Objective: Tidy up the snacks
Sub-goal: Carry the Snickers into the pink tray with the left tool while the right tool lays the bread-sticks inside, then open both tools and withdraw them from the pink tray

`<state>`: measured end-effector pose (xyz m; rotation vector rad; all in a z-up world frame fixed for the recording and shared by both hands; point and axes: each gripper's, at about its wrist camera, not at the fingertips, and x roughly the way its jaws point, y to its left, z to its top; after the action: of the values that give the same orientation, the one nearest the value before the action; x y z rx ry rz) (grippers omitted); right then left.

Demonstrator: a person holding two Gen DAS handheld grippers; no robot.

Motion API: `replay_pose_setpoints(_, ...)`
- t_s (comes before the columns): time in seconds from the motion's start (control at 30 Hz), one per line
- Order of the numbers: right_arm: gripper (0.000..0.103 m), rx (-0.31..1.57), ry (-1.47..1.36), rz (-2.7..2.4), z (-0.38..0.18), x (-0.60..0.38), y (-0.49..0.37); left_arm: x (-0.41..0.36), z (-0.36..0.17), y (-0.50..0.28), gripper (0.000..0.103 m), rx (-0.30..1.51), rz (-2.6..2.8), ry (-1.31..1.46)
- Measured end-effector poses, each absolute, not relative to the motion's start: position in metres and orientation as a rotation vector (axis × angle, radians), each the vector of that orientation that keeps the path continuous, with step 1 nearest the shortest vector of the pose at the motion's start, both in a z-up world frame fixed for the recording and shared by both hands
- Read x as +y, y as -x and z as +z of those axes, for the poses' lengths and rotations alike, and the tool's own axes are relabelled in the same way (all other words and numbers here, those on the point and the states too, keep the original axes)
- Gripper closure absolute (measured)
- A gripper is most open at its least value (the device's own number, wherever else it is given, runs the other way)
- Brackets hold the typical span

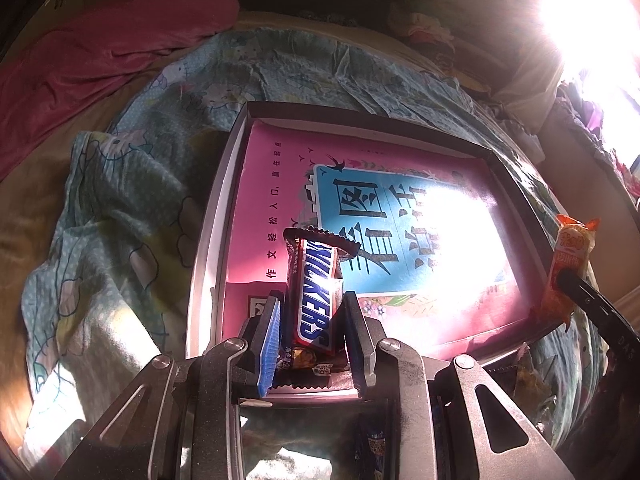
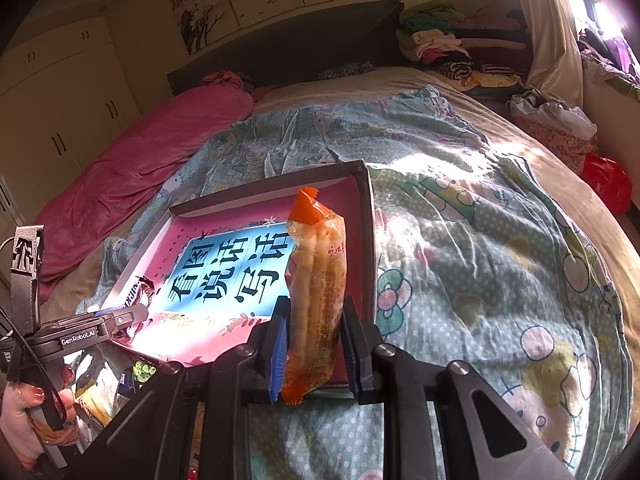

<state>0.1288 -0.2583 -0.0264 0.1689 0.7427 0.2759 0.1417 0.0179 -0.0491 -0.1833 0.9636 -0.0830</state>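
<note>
A brown Snickers bar stands lengthwise between the pads of my left gripper, which is shut on it above the near left corner of a shallow box lined with a pink and blue sheet. My right gripper is shut on an orange snack packet, held upright over the box's right wall. In the left wrist view that packet hangs at the box's right side. In the right wrist view the Snickers bar and the left gripper show at the box's near left.
The box lies on a bed with a cartoon-print quilt. A pink blanket lies at the left, piled clothes at the headboard. More snack packets lie beside a hand on the left gripper's handle. Strong sun glare at the right.
</note>
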Motion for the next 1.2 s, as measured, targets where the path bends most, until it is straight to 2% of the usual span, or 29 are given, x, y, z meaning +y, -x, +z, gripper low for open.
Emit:
replay_pose_setpoints(0.1, 0.079, 0.743, -0.171, 0.278, -0.026, -0.259, -0.129, 0.017, -0.047, -0.140, 0.071, 0.962, -0.084, 0.182)
replay_pose_setpoints(0.23, 0.078, 0.742, -0.169, 0.281, -0.026, -0.258, -0.129, 0.014, -0.045, -0.137, 0.063, 0.959, -0.089, 0.177)
replay_pose_setpoints(0.47, 0.073, 0.746, -0.159, 0.293, -0.027, -0.254, -0.129, 0.012, -0.041, -0.133, 0.060, 0.955, -0.091, 0.171)
replay_pose_setpoints(0.6, 0.072, 0.732, -0.157, 0.304, -0.024, -0.253, -0.127, 0.013, -0.037, -0.129, 0.054, 0.948, -0.094, 0.176)
replay_pose_setpoints(1.03, 0.055, 0.660, -0.154, 0.339, -0.007, -0.252, -0.112, 0.020, -0.015, -0.113, 0.035, 0.902, -0.119, 0.201)
replay_pose_setpoints(1.2, 0.054, 0.637, -0.120, 0.359, -0.001, -0.246, -0.104, 0.021, -0.009, -0.108, 0.033, 0.889, -0.109, 0.207)
